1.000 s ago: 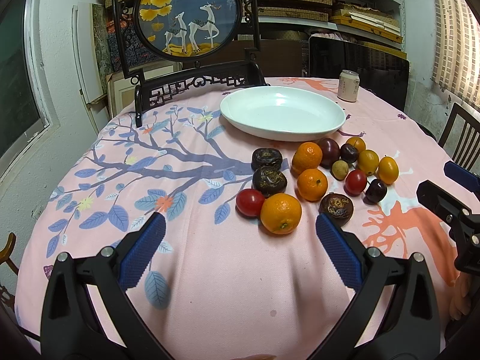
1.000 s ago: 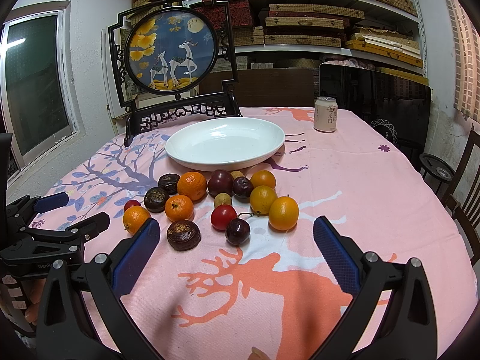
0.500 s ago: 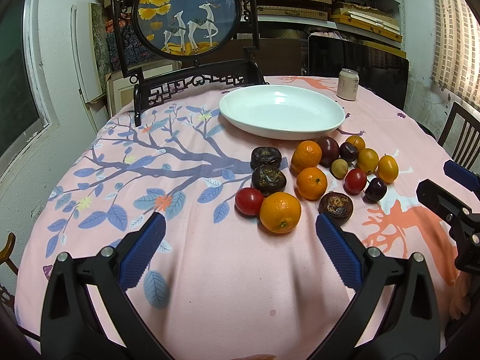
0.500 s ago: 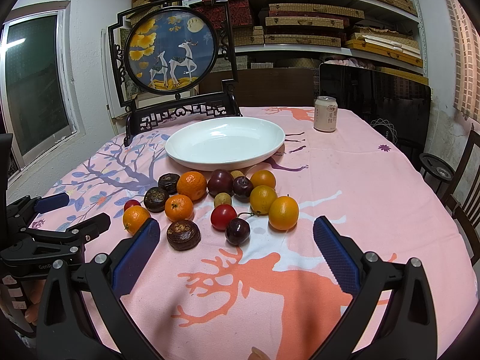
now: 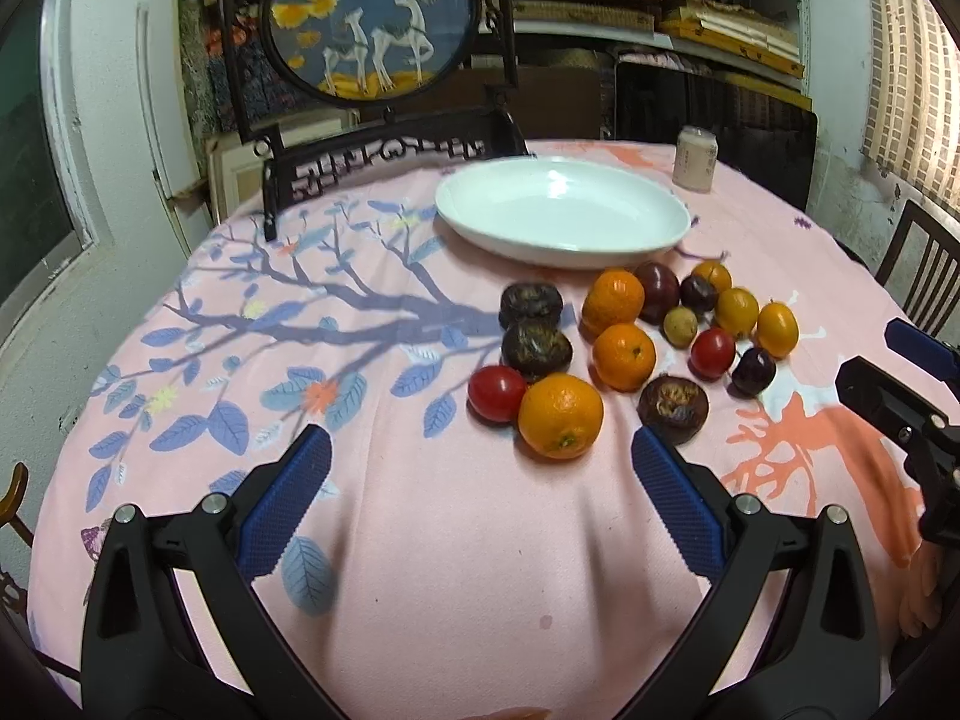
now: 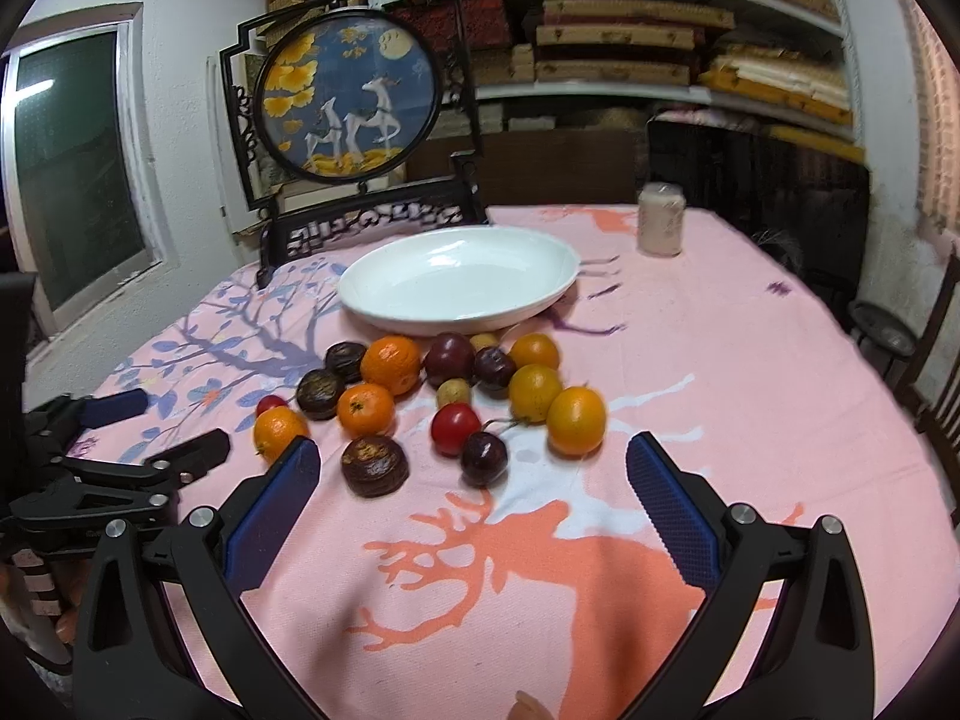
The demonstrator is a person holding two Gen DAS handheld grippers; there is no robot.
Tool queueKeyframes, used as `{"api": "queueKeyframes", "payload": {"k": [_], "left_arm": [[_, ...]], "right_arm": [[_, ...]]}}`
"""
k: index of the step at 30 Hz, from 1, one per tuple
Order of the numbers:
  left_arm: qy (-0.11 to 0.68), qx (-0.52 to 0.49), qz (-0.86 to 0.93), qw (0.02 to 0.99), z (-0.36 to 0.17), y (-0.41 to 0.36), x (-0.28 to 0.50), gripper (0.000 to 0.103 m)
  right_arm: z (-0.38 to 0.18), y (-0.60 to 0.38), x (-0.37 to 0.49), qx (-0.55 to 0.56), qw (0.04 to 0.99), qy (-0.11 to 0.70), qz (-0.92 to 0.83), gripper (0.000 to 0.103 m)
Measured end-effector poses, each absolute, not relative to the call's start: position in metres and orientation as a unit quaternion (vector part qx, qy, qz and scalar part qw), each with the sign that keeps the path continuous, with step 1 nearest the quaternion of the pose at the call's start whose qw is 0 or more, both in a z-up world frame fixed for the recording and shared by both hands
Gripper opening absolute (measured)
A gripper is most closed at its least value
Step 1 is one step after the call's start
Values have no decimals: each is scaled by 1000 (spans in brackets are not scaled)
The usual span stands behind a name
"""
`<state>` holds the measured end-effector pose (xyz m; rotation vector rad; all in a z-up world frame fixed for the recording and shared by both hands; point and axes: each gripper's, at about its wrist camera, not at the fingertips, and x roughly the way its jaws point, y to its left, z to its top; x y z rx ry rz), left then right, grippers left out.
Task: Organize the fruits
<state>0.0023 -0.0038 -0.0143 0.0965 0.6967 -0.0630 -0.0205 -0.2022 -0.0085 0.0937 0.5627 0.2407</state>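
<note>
Fruit lay heaped on the pink printed surface [image 5: 420, 540], the round orange tangerine [image 5: 560, 416] just ahead-right of the spread, empty left tongs [image 5: 474, 501], nearer them than the spread right tongs [image 6: 471, 501].

- The left gripper [image 5: 480, 441] dips a touch, so the plate [image 5: 600, 258] and fruit [image 5: 561, 417] creep toward 12 o'clock in its view.
- The right gripper [image 6: 471, 447] swings slightly left. Fruit and can [image 6: 660, 219] drift toward 2 o'clock there, a little blurred.
</note>
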Motion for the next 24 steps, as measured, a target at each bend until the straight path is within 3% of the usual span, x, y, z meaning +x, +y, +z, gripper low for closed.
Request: {"api": "queueKeyframes", "payload": {"k": [11, 22, 24], "left_arm": [[477, 21, -62, 876, -52, 1, 39, 101], [464, -12, -63, 883, -30, -5, 47, 101], [468, -17, -62, 881, -28, -12, 56, 96]], "right_arm": [[-37, -214, 8, 2, 899, 403, 170, 102], [-32, -252, 50, 9, 872, 434, 225, 102], [-28, -256, 55, 1, 872, 430, 234, 102]]}}
